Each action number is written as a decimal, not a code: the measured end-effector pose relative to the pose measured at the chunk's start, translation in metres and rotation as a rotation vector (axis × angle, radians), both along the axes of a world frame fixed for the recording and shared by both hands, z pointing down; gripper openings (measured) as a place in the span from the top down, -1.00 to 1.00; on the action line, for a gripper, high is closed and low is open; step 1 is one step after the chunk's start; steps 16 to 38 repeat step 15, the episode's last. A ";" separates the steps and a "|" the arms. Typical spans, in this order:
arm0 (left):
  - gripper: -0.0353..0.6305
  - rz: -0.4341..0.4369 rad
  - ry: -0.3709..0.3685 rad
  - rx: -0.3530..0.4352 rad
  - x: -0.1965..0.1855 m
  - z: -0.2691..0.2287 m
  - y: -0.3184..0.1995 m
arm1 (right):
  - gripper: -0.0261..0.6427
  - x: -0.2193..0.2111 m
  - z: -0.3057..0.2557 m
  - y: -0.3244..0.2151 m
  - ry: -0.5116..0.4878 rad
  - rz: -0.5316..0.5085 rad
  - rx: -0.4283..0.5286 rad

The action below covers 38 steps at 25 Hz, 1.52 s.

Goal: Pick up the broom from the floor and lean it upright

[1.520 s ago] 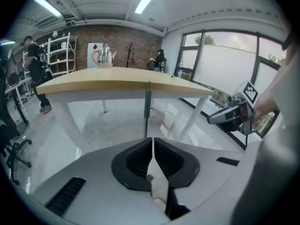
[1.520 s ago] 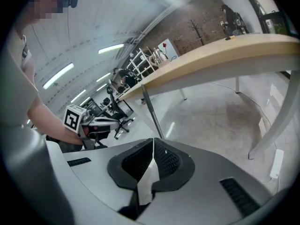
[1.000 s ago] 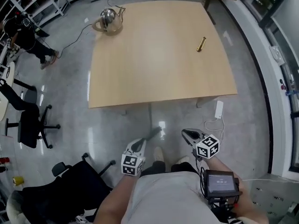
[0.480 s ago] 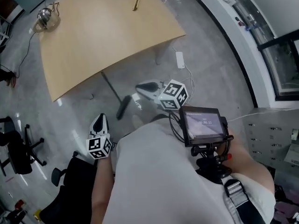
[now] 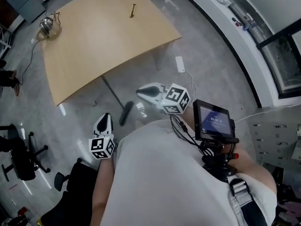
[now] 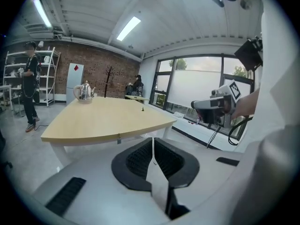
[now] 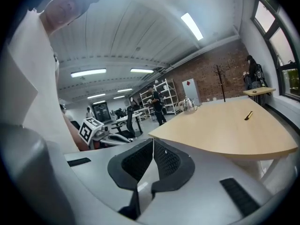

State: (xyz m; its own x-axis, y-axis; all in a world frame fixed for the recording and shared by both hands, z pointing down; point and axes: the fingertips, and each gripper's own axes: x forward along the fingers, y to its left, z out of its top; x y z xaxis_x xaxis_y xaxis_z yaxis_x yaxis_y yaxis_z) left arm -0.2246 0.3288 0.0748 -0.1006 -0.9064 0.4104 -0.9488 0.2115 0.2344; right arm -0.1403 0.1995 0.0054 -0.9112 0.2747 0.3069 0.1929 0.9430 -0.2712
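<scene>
left gripper [image 5: 104, 118]: fingers pressed together, nothing between them; held off the floor, pointing toward the table.
right gripper [image 5: 142, 92]: fingers also together, empty; marker cube behind them, tips aimed left in the head view.
broom [image 5: 125, 113]: flat on the floor, untouched. Dark thick end lies just ahead and to the right of the left fingertips and below the right fingertips, roughly between the two grippers. Thin handle runs from there up and left, going under the table edge.
contact: neither gripper touches the broom.
table [image 5: 94, 41]: light wood top, beyond both sets of fingertips.
kettle [image 5: 46, 25]: metal, at the table's far corner, well apart from both grippers; cord trails off it to the floor.
brass cylinder [image 5: 132, 10]: lying on the tabletop, far side, apart from the kettle.
power adapter [image 5: 180, 63]: white, on the floor beyond the right fingertips, cable trailing from it.
monitor [image 5: 214, 121]: small screen on a mount behind the right gripper, near the person's torso.
office chair [image 5: 21, 161]: black, on the floor well to the left of the left gripper.
bystander [image 6: 30, 83]: standing by the shelving, far beyond the table in the left gripper view.
</scene>
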 end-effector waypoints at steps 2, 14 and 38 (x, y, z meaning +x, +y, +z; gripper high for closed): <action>0.83 -0.008 -0.009 0.004 0.003 -0.005 -0.006 | 0.87 0.002 -0.003 -0.003 -0.013 -0.038 0.004; 0.83 -0.020 -0.024 -0.009 0.088 -0.027 -0.041 | 0.87 0.076 -0.023 -0.039 -0.030 -0.122 -0.016; 0.83 -0.002 -0.024 -0.009 0.097 -0.029 -0.047 | 0.87 0.086 -0.024 -0.044 -0.025 -0.109 -0.020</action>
